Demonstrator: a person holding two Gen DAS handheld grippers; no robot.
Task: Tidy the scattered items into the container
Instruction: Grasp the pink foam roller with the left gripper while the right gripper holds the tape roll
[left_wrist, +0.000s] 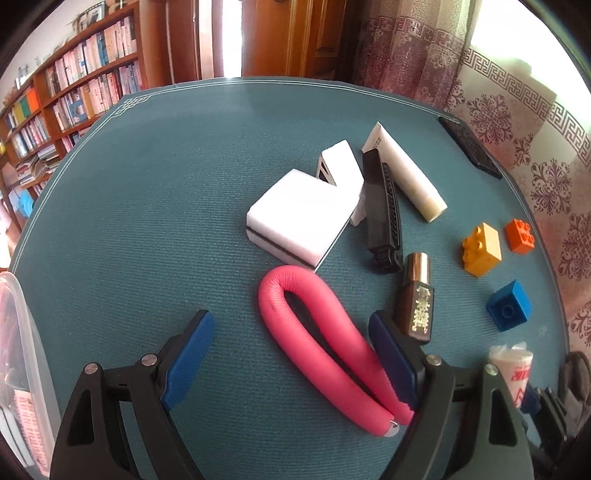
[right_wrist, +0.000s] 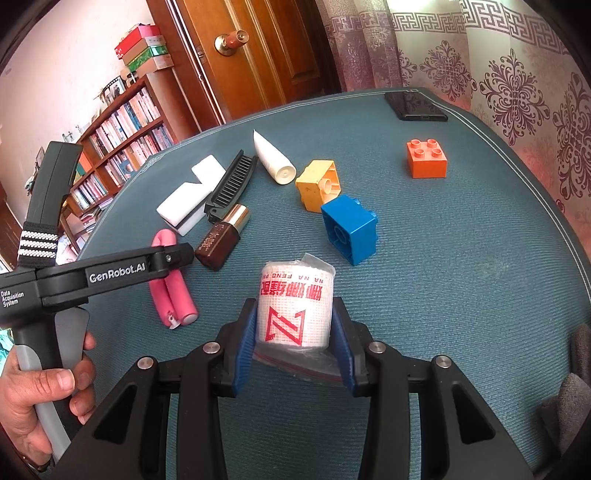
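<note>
- The right claw (right_wrist: 293, 345) is clenched on a white roll with red print (right_wrist: 295, 310); the roll's clear wrapping hides its lower end.
- The left claw (left_wrist: 291, 354) is released, its pads either side of a pink foam curler (left_wrist: 314, 350) lying on the desk (left_wrist: 147, 221); one pad covers part of the curler.
- Beyond the curler lie a brown bottle (left_wrist: 415, 299), a black comb (left_wrist: 380, 210) and white blocks (left_wrist: 303, 214).
- The container (left_wrist: 18, 369), left of the curler, is cut off by the frame edge; its contents are blurred.

bookshelf (left_wrist: 74, 85) far left | wooden door (right_wrist: 251, 55) behind | patterned curtain (right_wrist: 498, 66) right | teal table mat (left_wrist: 147, 221)
</note>
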